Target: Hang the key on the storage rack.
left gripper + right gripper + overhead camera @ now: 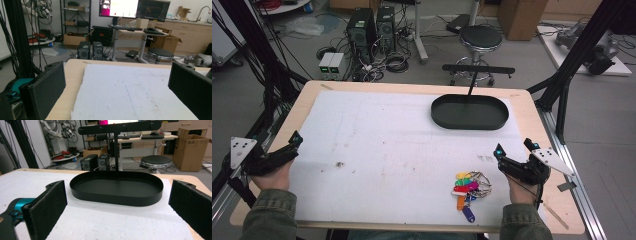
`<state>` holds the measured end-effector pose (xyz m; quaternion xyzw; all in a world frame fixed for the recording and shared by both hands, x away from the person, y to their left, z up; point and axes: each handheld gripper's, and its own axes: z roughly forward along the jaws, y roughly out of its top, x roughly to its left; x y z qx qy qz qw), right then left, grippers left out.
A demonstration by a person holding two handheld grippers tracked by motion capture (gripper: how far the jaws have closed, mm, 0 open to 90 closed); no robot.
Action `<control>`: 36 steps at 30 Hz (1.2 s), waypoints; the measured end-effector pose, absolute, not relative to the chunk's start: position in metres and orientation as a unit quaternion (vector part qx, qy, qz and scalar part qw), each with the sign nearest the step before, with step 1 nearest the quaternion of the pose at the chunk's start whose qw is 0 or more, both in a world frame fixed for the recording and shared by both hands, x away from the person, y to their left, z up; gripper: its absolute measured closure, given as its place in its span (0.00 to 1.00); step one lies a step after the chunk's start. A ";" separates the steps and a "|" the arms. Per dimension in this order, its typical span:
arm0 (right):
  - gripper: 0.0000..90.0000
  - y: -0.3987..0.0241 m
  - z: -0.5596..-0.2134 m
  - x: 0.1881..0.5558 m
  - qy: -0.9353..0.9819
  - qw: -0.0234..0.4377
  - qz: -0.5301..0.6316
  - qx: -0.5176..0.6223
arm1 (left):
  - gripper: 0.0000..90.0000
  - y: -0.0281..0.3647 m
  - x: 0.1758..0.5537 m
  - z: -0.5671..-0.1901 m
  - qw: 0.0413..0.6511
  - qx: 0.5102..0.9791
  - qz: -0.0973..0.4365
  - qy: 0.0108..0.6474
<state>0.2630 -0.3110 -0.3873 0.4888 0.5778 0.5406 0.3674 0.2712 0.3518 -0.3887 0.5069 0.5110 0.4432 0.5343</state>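
Observation:
A bunch of keys with coloured tags (pixel 468 189) lies on the white mat (pixel 382 150) near the front right. A black oval tray (pixel 470 112) with an upright post and crossbar stands at the back right; the right gripper view looks straight at this tray (pixel 117 188). My right gripper (pixel 515 148) rests at the table's right edge, just right of the keys, open and holding nothing. Its jaws stand wide apart in the right gripper view (pixel 117 210). My left gripper (pixel 292 145) sits at the left edge, open and with nothing between its jaws (pixel 115 92).
The wooden table (pixel 532 125) shows around the mat. Beyond its far edge are a stool (pixel 481 39), computer towers (pixel 371 27) and tangled cables on the floor. Black frame posts (pixel 579 50) stand at both sides.

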 end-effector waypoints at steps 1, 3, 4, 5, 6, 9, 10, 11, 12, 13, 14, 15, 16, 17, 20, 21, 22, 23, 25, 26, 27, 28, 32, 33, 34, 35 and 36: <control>0.01 -0.311 -0.387 0.263 0.578 0.368 0.541 0.489 | 0.02 0.352 0.271 -0.389 0.534 0.507 0.443 0.512; 0.01 -0.312 -0.387 0.263 0.577 0.368 0.541 0.489 | 0.02 0.351 0.272 -0.389 0.533 0.510 0.439 0.513; 0.01 -0.312 -0.388 0.263 0.577 0.368 0.540 0.490 | 0.02 0.351 0.272 -0.389 0.533 0.512 0.436 0.513; 0.01 -0.312 -0.388 0.263 0.577 0.369 0.539 0.490 | 0.02 0.351 0.272 -0.389 0.533 0.512 0.436 0.513; 0.01 -0.312 -0.387 0.263 0.576 0.368 0.540 0.491 | 0.02 0.351 0.272 -0.389 0.532 0.515 0.434 0.513; 0.01 -0.313 -0.388 0.263 0.577 0.369 0.539 0.490 | 0.02 0.350 0.273 -0.389 0.534 0.518 0.428 0.512; 0.01 -0.313 -0.388 0.263 0.577 0.365 0.540 0.492 | 0.02 0.350 0.274 -0.390 0.535 0.519 0.426 0.513; 0.01 -0.313 -0.388 0.264 0.578 0.366 0.540 0.491 | 0.02 0.350 0.274 -0.390 0.535 0.519 0.426 0.513; 0.01 -0.312 -0.388 0.264 0.579 0.361 0.541 0.492 | 0.02 0.350 0.274 -0.390 0.535 0.520 0.425 0.513; 0.01 -0.312 -0.388 0.264 0.580 0.361 0.539 0.492 | 0.02 0.350 0.274 -0.390 0.535 0.520 0.424 0.513; 0.01 -0.312 -0.389 0.264 0.582 0.361 0.538 0.491 | 0.02 0.350 0.274 -0.390 0.536 0.521 0.424 0.512; 0.01 -0.312 -0.388 0.264 0.582 0.362 0.539 0.490 | 0.02 0.350 0.274 -0.390 0.536 0.522 0.423 0.511; 0.01 -0.312 -0.389 0.264 0.582 0.361 0.538 0.491 | 0.02 0.350 0.274 -0.390 0.537 0.525 0.419 0.511; 0.01 -0.312 -0.389 0.265 0.583 0.360 0.538 0.491 | 0.02 0.350 0.275 -0.390 0.536 0.526 0.419 0.510; 0.01 -0.313 -0.389 0.265 0.584 0.360 0.537 0.492 | 0.02 0.349 0.275 -0.390 0.532 0.533 0.422 0.505; 0.01 -0.312 -0.389 0.265 0.583 0.360 0.538 0.491 | 0.02 0.348 0.275 -0.390 0.531 0.536 0.422 0.503; 0.01 -0.312 -0.389 0.265 0.583 0.360 0.538 0.491 | 0.02 0.347 0.276 -0.390 0.530 0.537 0.424 0.501; 0.01 -0.312 -0.389 0.265 0.585 0.358 0.537 0.492 | 0.02 0.347 0.276 -0.390 0.530 0.537 0.424 0.501; 0.01 -0.312 -0.388 0.266 0.588 0.355 0.538 0.489 | 0.02 0.346 0.276 -0.390 0.530 0.541 0.421 0.499; 0.01 -0.311 -0.388 0.266 0.591 0.355 0.536 0.487 | 0.02 0.347 0.276 -0.390 0.531 0.541 0.420 0.499; 0.01 -0.310 -0.387 0.266 0.593 0.354 0.534 0.487 | 0.02 0.347 0.276 -0.390 0.532 0.541 0.418 0.499; 0.01 -0.309 -0.387 0.266 0.597 0.354 0.532 0.485 | 0.02 0.347 0.277 -0.390 0.532 0.542 0.418 0.499; 0.01 -0.307 -0.386 0.267 0.606 0.349 0.528 0.482 | 0.02 0.347 0.276 -0.390 0.533 0.542 0.419 0.496; 0.01 -0.305 -0.386 0.268 0.613 0.341 0.527 0.480 | 0.02 0.347 0.276 -0.390 0.533 0.542 0.419 0.496; 0.01 -0.304 -0.386 0.268 0.617 0.340 0.525 0.477 | 0.02 0.346 0.276 -0.390 0.533 0.543 0.418 0.496; 0.01 -0.303 -0.385 0.269 0.621 0.338 0.524 0.475 | 0.02 0.346 0.276 -0.390 0.533 0.544 0.418 0.496; 0.01 -0.302 -0.385 0.269 0.624 0.337 0.522 0.474 | 0.02 0.346 0.276 -0.390 0.532 0.544 0.418 0.496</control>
